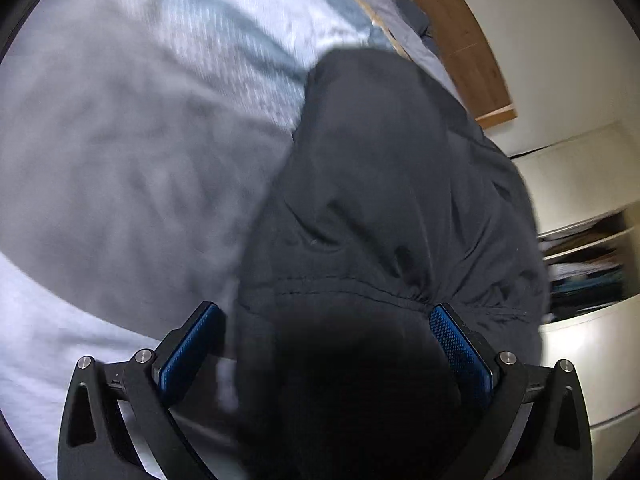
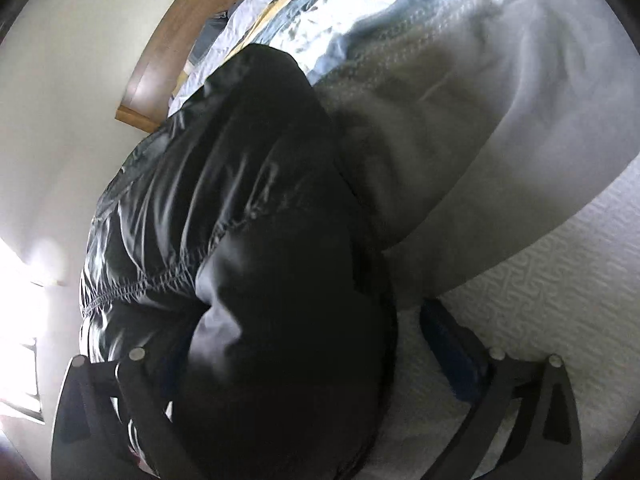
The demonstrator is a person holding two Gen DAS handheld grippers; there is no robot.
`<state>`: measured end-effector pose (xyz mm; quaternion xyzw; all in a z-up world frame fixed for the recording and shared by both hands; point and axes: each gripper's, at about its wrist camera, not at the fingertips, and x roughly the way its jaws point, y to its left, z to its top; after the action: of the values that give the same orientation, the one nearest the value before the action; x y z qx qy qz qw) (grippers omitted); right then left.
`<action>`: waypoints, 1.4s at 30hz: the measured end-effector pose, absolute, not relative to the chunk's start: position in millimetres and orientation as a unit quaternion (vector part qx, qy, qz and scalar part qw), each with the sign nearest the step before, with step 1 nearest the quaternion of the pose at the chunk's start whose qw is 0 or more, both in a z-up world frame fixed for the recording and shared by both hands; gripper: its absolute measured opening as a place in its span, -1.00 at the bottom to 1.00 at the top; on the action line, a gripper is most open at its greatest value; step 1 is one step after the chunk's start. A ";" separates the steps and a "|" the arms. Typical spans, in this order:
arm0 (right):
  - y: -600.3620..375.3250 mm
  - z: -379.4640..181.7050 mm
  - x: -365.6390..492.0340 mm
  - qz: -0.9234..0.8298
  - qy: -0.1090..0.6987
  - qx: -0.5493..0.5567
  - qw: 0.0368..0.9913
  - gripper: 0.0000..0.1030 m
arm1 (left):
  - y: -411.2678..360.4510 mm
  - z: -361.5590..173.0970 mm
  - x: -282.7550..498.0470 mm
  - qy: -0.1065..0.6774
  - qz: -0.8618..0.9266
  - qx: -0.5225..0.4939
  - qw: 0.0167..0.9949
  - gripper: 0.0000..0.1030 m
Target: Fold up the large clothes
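Observation:
A dark puffy jacket (image 1: 384, 200) hangs or lies over the bed and fills the middle of the left wrist view. My left gripper (image 1: 326, 316) has its blue-padded fingers (image 1: 460, 348) spread wide, with a thick fold of the jacket bunched between them. The same shiny black jacket (image 2: 224, 208) fills the right wrist view. My right gripper (image 2: 288, 360) also stands wide, its left finger mostly hidden behind the fabric, a bulge of jacket between the fingers. A grey garment (image 2: 460, 140) lies beside the jacket on the bed.
The bed has a white textured cover (image 2: 560, 300) and light blue bedding (image 1: 248, 20). A wooden headboard (image 1: 460, 40) stands at the far end by a white wall. White shelves with stacked items (image 1: 588, 264) are to the right.

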<state>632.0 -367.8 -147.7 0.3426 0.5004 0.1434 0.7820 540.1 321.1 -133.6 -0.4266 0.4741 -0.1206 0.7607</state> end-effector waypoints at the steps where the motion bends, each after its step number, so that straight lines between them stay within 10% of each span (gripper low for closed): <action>1: -364.7 -149.1 634.8 0.155 0.503 0.345 0.777 1.00 | 319.0 -138.5 541.8 0.473 -0.137 -0.447 0.747 0.99; 13: -319.9 -160.3 650.2 0.252 0.497 0.363 0.747 1.00 | 278.8 -144.7 547.9 0.477 -0.177 -0.463 0.726 0.99; 20: -297.8 -140.4 639.5 0.242 0.492 0.372 0.749 0.93 | 245.9 -102.3 537.5 0.460 -0.189 -0.428 0.754 -0.22; 23: -282.5 -119.3 636.5 0.265 0.474 0.375 0.752 0.47 | 230.7 -75.9 535.5 0.450 -0.196 -0.405 0.771 -0.40; 29: -258.3 -58.8 637.5 0.293 0.440 0.350 0.774 -0.08 | 207.2 -22.4 526.7 0.407 -0.223 -0.404 0.789 -0.51; 42: -240.1 51.1 580.4 0.329 0.366 0.319 0.810 -0.24 | 178.9 67.9 484.3 0.355 -0.273 -0.364 0.816 -0.52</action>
<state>580.4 -240.1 51.1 0.3194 0.3660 0.3293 0.8097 484.3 178.9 67.9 -0.3643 0.3552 -0.2734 0.8163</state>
